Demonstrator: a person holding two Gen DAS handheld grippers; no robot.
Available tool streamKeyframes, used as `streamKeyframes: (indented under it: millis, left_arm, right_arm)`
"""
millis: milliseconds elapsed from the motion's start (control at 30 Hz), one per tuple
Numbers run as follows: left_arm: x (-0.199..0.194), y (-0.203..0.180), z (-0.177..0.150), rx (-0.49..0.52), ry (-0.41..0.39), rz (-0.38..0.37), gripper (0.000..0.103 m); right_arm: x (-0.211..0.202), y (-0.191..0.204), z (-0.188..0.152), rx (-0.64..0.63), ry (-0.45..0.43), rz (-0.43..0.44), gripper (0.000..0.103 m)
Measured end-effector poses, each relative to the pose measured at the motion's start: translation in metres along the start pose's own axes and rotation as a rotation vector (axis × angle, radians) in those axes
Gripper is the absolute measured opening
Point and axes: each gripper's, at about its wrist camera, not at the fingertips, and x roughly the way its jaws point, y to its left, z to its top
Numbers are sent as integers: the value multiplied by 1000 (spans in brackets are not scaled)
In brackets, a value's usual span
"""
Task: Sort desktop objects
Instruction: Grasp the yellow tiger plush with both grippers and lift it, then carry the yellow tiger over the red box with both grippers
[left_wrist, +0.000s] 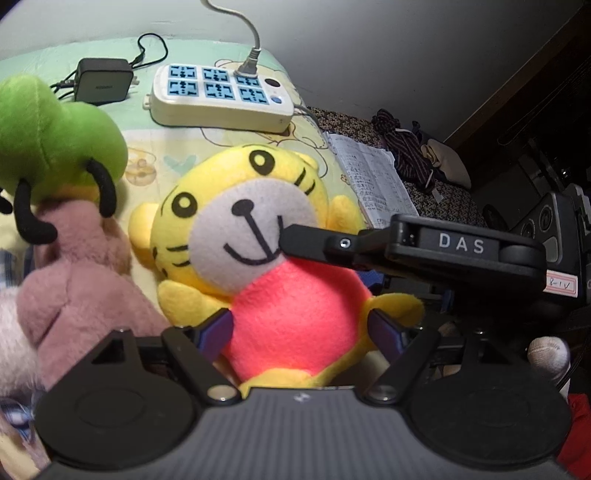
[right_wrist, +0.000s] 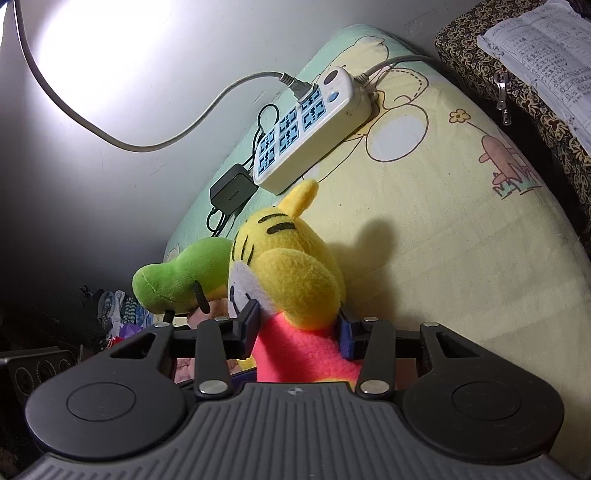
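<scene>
A yellow tiger plush with a pink body faces the left wrist camera, upright on the cartoon-print sheet. My left gripper is open, its fingers wide apart on either side of the pink body. My right gripper is shut on the tiger plush at the neck. One of its fingers presses in by the tiger's mouth from the right. A green plush and a dusty-pink plush lie just left of the tiger.
A white power strip with a grey cable and a black charger lie at the back by the wall. An open notebook rests on a patterned cloth to the right. Dark clutter fills the far right.
</scene>
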Motion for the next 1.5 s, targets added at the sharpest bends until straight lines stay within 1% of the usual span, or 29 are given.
streamKeyframes:
  millis: [167,267,367,500,733,900,1133,1333,1500]
  left_arm:
    - [-7,-5,-4,13,3,1,75]
    - [-9,-11,-9,22,10,-12,74]
    - [-13,-22,-16,49,16,-30,72]
    - [-24,-39,-29,99,16,-39,72]
    - [-42,-59,-53,153,21,-48,72]
    - [-65,-69,-68,195,-26,-33,72]
    - [-107,-63,-75,208,-112,-32,72]
    - [-156,-42,-80,207,-198,-33,72]
    - [-202,-14,-85,195,-274,-5,72]
  right_arm:
    - [-22,-3,-5,53,0,26,40]
    - [-35,0,-12,48,0,18,39]
    - [-49,0,-19,59,-2,7,39]
    - [-68,-2,-32,92,-14,10,38]
    - [-95,5,-64,95,-33,3,38]
    - [-106,14,-82,91,-49,33,38]
    - [-114,53,-98,14,-90,76,38]
    - [-109,100,-116,-74,-124,118,38]
    - [-89,143,-129,-132,-133,164,38]
